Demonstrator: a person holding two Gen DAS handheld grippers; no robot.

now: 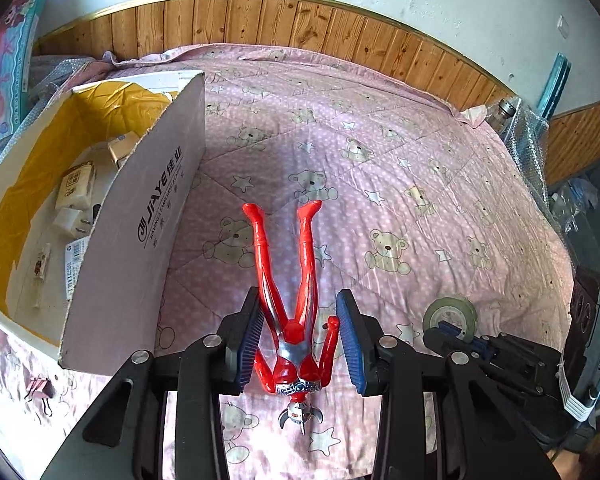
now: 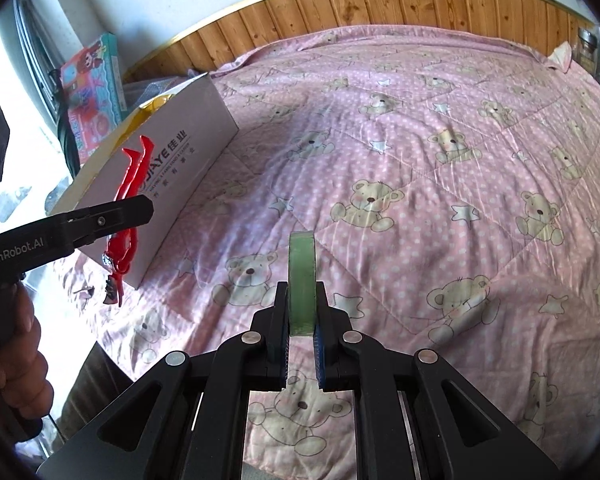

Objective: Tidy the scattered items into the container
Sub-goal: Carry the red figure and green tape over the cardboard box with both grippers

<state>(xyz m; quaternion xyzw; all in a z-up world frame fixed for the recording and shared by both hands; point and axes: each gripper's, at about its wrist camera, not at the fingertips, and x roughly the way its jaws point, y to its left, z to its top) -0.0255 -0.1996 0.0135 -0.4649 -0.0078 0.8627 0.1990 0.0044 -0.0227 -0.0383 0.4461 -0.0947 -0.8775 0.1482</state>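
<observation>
A bed covered by a pink quilt printed with bears and stars filled both views, backed by a wooden headboard. At its left side stood an open cardboard box, white outside and yellow-lined at the walls, already holding several small packets on its floor. A colourful toy carton leaned against the wall beyond the box. The left gripper had its blue-padded fingers standing wide on either side of a red and silver toy figure; the figure lay lengthwise between them, head toward the camera and legs pointing away, its left side against the left pad while the right pad stood just clear of its raised arm. In the right wrist view that figure hung off the quilt in front of the box's printed side, so it was carried, just beside the box and not yet inside. The right gripper was drawn narrow, clamped on a roll of green tape held upright on edge between its pads, above the quilt and well apart from the box. A hand gripped the left tool's handle. A small binder clip lay on the quilt near the box's front corner.
</observation>
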